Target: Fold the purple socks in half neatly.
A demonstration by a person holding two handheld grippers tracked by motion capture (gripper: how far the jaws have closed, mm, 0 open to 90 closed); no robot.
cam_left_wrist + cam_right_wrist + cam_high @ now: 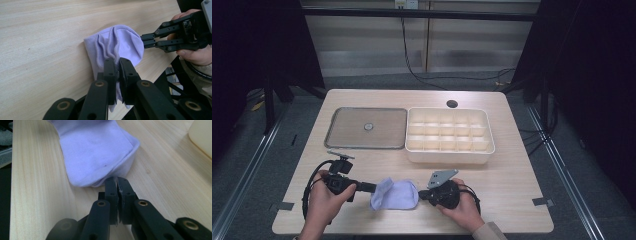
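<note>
High view is showing a lilac cloth (395, 194) lying bunched near the front edge of the table (512, 165), between the two tools. The left gripper (373, 188) is meeting it from nine o'clock and the right gripper (421, 194) from three o'clock. Left gripper view is showing the left jaws pressed together on a gathered fold of the cloth (117, 47), ridges of fabric running up from the tips; the hold appears intended to anchor that side. Right gripper view is showing the right jaws closed at the layered edge of the cloth (95, 152); whether fabric is actually being caught between them cannot be told, as the tips are only just reaching the hem. Judging by the opposed positions, the cloth is being held at both ends for folding or for lifting clear. A metal tray (366, 128) carrying a small round object (368, 126) is sitting at eleven o'clock of the cloth, and a cream divided box (448, 136) at one o'clock; both are standing well apart from the work. Nothing is obstructing either gripper, though the cables are trailing close beside the hands.
</note>
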